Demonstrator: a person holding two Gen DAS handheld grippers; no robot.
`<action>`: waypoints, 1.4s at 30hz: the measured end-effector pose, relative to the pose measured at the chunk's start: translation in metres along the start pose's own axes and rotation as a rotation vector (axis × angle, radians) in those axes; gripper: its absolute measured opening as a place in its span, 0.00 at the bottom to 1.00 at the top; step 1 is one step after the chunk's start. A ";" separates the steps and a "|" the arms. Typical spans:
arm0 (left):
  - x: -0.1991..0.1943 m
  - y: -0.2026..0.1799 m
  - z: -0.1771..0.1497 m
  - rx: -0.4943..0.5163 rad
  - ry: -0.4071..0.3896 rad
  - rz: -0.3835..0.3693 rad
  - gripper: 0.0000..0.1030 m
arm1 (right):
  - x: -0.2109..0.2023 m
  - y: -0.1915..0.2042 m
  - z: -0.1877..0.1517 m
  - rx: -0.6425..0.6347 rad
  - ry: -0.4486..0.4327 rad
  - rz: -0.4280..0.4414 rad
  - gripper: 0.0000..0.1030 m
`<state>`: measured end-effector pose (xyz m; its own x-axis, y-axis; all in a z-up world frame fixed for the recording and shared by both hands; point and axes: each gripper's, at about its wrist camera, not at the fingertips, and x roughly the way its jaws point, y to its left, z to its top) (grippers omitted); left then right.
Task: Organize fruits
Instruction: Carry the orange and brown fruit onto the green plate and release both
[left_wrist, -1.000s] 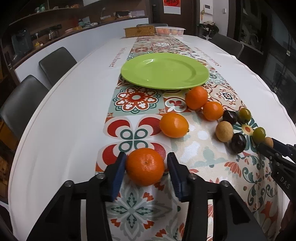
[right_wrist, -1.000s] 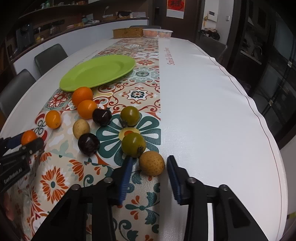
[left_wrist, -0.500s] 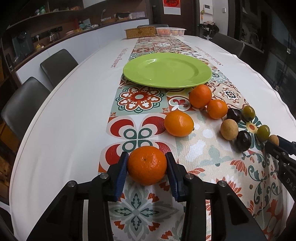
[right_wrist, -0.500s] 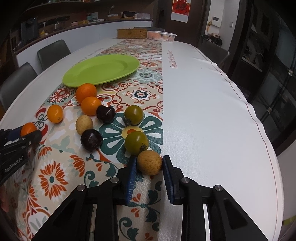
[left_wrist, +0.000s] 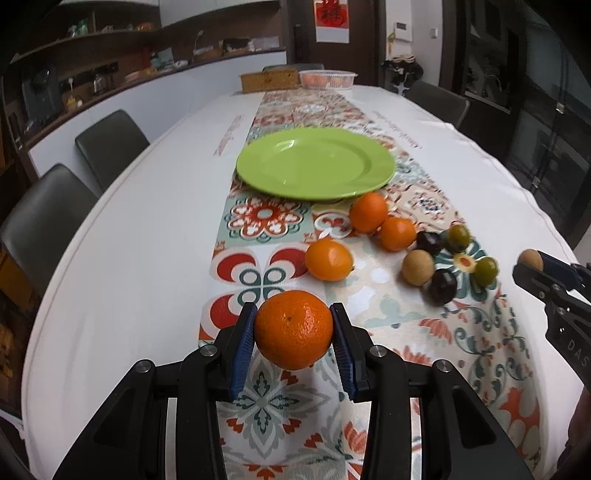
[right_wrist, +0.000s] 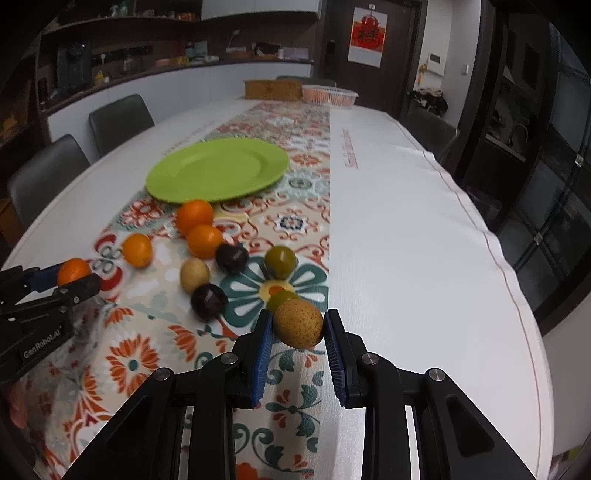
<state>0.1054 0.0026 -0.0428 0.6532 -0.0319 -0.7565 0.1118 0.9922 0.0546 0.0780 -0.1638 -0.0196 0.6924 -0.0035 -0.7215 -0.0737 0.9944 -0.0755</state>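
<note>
My left gripper (left_wrist: 293, 330) is shut on a large orange tangerine (left_wrist: 293, 328) and holds it above the patterned runner; it also shows in the right wrist view (right_wrist: 74, 271). My right gripper (right_wrist: 297, 326) is shut on a tan speckled fruit (right_wrist: 298, 323), lifted off the cloth; it shows at the right edge of the left wrist view (left_wrist: 530, 259). An empty green plate (left_wrist: 314, 164) lies farther along the runner (right_wrist: 218, 170). Between plate and grippers lie several loose fruits: oranges (left_wrist: 368, 211), a tan one (left_wrist: 417, 267), dark ones (left_wrist: 442, 285) and green ones (left_wrist: 485, 270).
The long white table (right_wrist: 406, 221) has grey chairs (left_wrist: 44, 218) along its left side. A brown box (left_wrist: 269, 80) and a plastic basket (left_wrist: 327, 78) stand at the far end. A dark glass wall runs along the right.
Both grippers closed on their fruits and lifted them off the cloth. The views have risen and tilted up slightly.
</note>
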 end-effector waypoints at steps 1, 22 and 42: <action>-0.005 -0.001 0.001 0.008 -0.009 -0.002 0.38 | -0.004 0.000 0.002 0.001 -0.008 0.009 0.28; -0.028 -0.001 0.055 0.016 -0.083 -0.002 0.38 | -0.028 0.001 0.074 -0.025 -0.152 0.181 0.28; 0.063 0.027 0.123 0.035 -0.056 -0.068 0.38 | 0.084 0.036 0.147 -0.090 -0.032 0.278 0.28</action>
<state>0.2418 0.0122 -0.0088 0.6843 -0.1067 -0.7214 0.1826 0.9828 0.0279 0.2392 -0.1123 0.0182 0.6589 0.2725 -0.7012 -0.3259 0.9435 0.0605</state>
